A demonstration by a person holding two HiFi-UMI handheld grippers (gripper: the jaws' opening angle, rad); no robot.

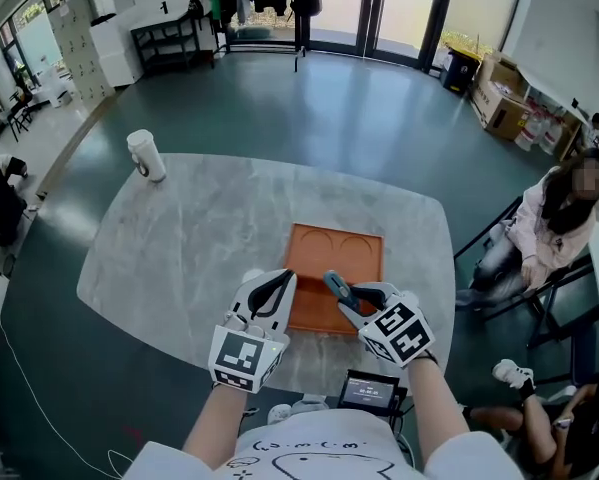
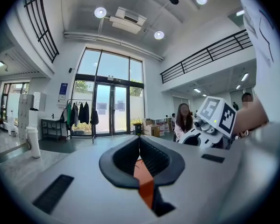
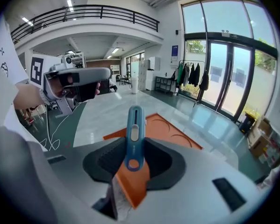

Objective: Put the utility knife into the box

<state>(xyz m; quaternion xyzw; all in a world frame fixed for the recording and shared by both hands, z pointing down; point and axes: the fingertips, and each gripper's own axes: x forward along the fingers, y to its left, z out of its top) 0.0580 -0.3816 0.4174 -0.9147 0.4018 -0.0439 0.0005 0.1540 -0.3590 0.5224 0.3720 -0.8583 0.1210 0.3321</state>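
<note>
A blue utility knife (image 1: 336, 287) (image 3: 134, 133) is clamped between the jaws of my right gripper (image 1: 350, 305) (image 3: 134, 148), its tip pointing forward and up. It hangs over the near edge of a shallow orange box (image 1: 324, 253) (image 3: 165, 127) that lies open on the marble table (image 1: 199, 238). My left gripper (image 1: 278, 281) (image 2: 140, 140) hovers just left of the box's near left corner, jaws shut and empty. In the left gripper view a strip of the orange box (image 2: 143, 174) shows below the jaws.
A white paper cup (image 1: 146, 155) (image 2: 32, 141) stands at the table's far left. A person (image 1: 549, 230) sits on a chair off the table's right side. A small screen device (image 1: 370, 392) is at the near table edge. Cardboard boxes (image 1: 504, 98) sit along the far right wall.
</note>
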